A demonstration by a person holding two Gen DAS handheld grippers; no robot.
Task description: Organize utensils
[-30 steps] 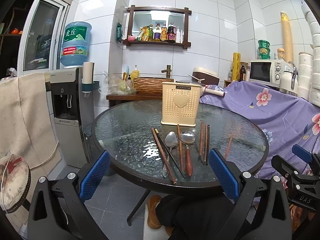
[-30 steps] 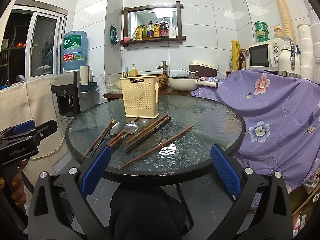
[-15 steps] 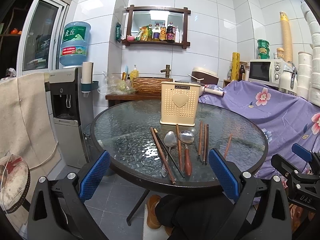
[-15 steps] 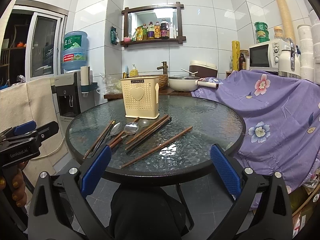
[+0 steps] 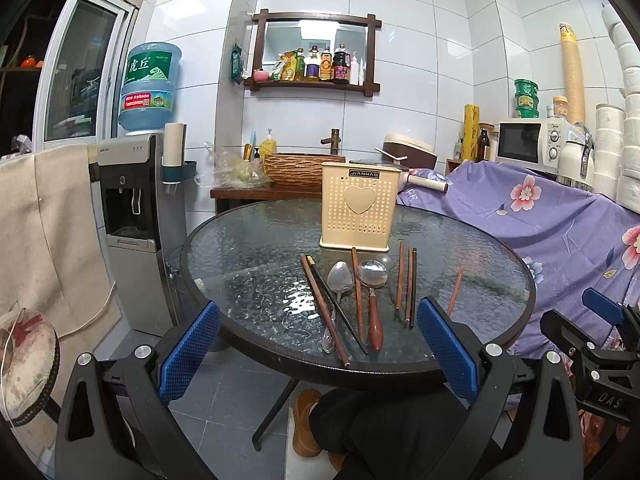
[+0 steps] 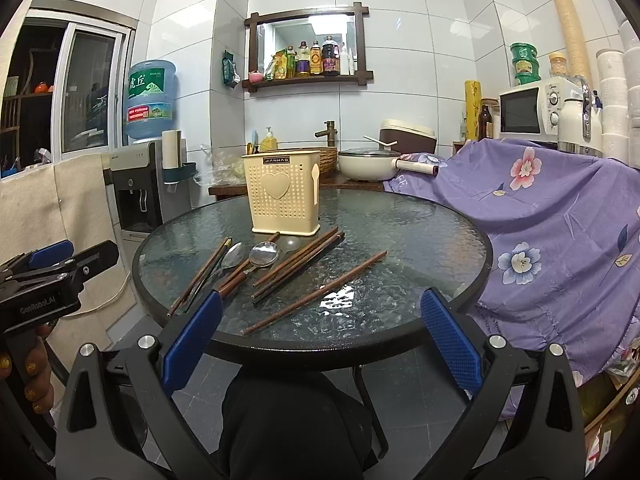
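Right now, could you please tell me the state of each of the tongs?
Left tongs: open, holding nothing.
Right tongs: open, holding nothing.

Cool, even indoor light is filling both views, and a ceiling fixture is showing up as a bright patch reflected in the wall mirror (image 5: 318, 42). The same light is bouncing off the textured glass worktop (image 5: 256, 256) as white glare in front of the spoons in the left wrist view, and near the front rim (image 6: 340, 300) in the right wrist view. The white tiles (image 6: 404, 8) are picking up soft sheen. Shadows are staying faint. Fisheye distortion is bending the tile lines and window frame (image 5: 52, 80), and black vignetting is closing in at the corners. Focus is holding sharp across both frames, without motion blur.
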